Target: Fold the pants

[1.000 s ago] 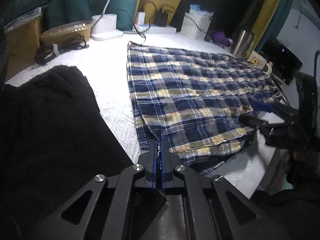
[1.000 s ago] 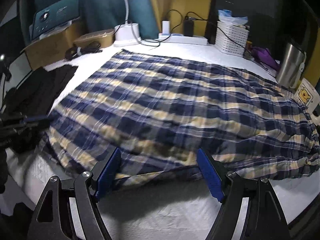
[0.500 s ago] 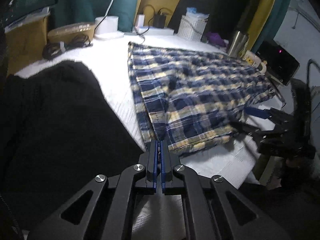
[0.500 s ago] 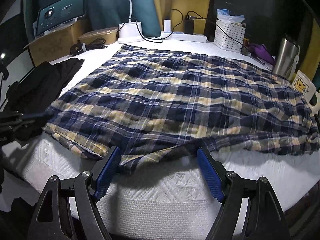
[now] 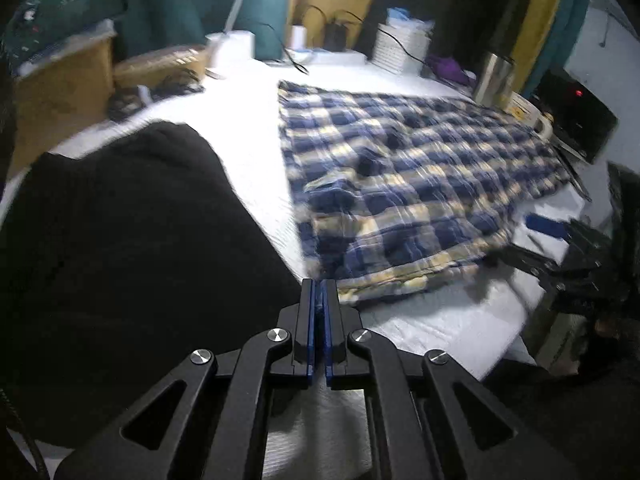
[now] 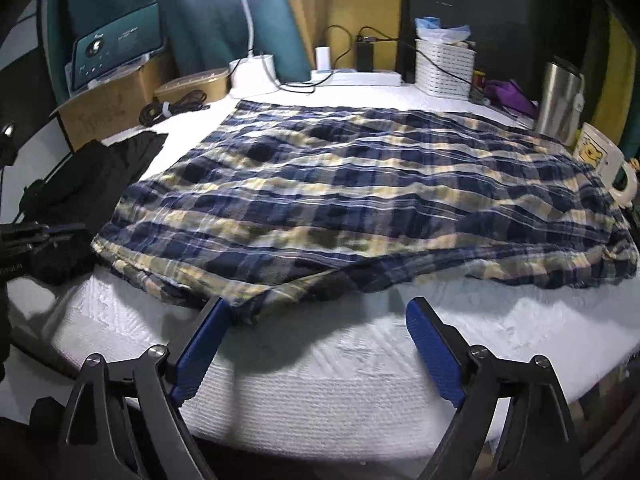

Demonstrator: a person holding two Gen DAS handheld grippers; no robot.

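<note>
Plaid pants (image 6: 360, 196) lie spread on the white padded table (image 6: 360, 364), folded lengthwise by the look of the doubled near edge, so the crosswise folds appear left to do. The left gripper (image 5: 319, 292) is closed with nothing visibly pinched, its tips at the hem corner nearest it. The right gripper (image 6: 316, 320) has just been opening; its jaws stand wide at the near hem, pressing on no cloth. A black garment (image 5: 120, 260) lies just beside the pants on the left, while a steel tumbler (image 6: 560, 100), mug (image 6: 604, 160) and white basket (image 6: 444, 70) crowd the far right edge, limiting room
</note>
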